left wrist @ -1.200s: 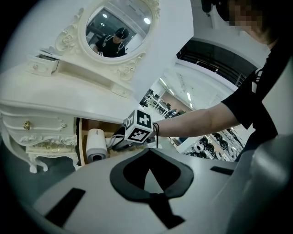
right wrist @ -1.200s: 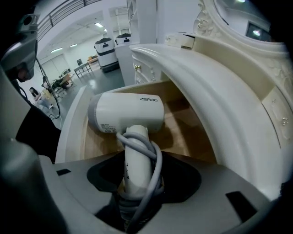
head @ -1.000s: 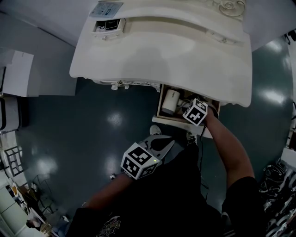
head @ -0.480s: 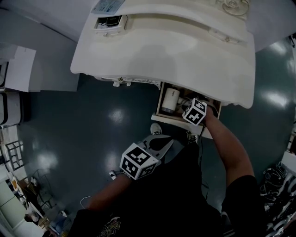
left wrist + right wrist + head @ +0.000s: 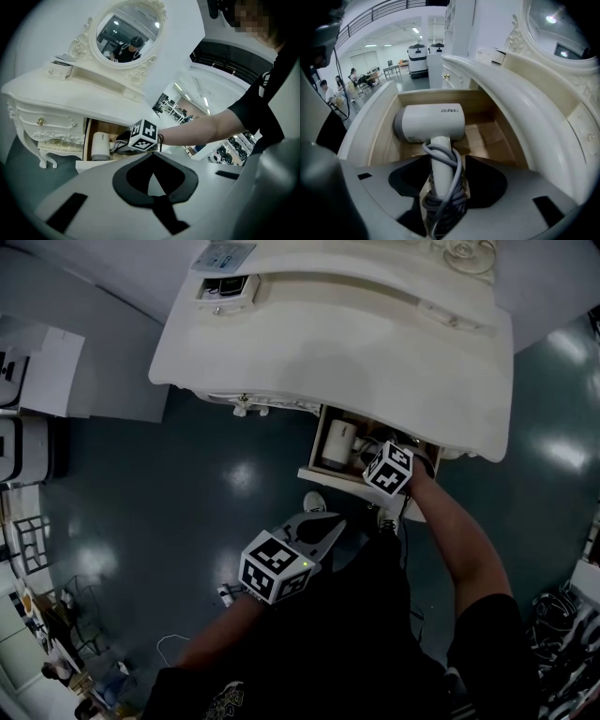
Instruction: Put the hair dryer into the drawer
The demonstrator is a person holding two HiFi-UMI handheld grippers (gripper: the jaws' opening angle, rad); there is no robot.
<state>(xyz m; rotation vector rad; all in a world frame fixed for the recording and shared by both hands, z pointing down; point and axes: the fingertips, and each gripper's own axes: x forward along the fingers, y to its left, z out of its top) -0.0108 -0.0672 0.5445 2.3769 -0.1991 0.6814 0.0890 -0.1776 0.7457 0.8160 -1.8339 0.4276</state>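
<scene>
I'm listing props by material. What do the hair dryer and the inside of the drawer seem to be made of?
The hair dryer: probably matte white plastic, judging by its smooth moulded shell and grey rear band; the cord looks like grey rubber. The drawer inside: apparently bare light wood, with visible grain and board seams.

One word can be read – a small grey brand mark on the side of the white hair dryer (image 5: pixel 429 123), which looks like "ZEABO". Near the barrel's rear end sits a label (image 5: pixel 410 138) with lines of print too fine to make out. The printed sheet (image 5: pixel 223 255) at the back edge of the desk (image 5: pixel 356 343) is too small to read as well. The lower cube (image 5: pixel 274 567) and the upper cube (image 5: pixel 388 468) carry black-and-white square codes – no letters or numbers.
</scene>
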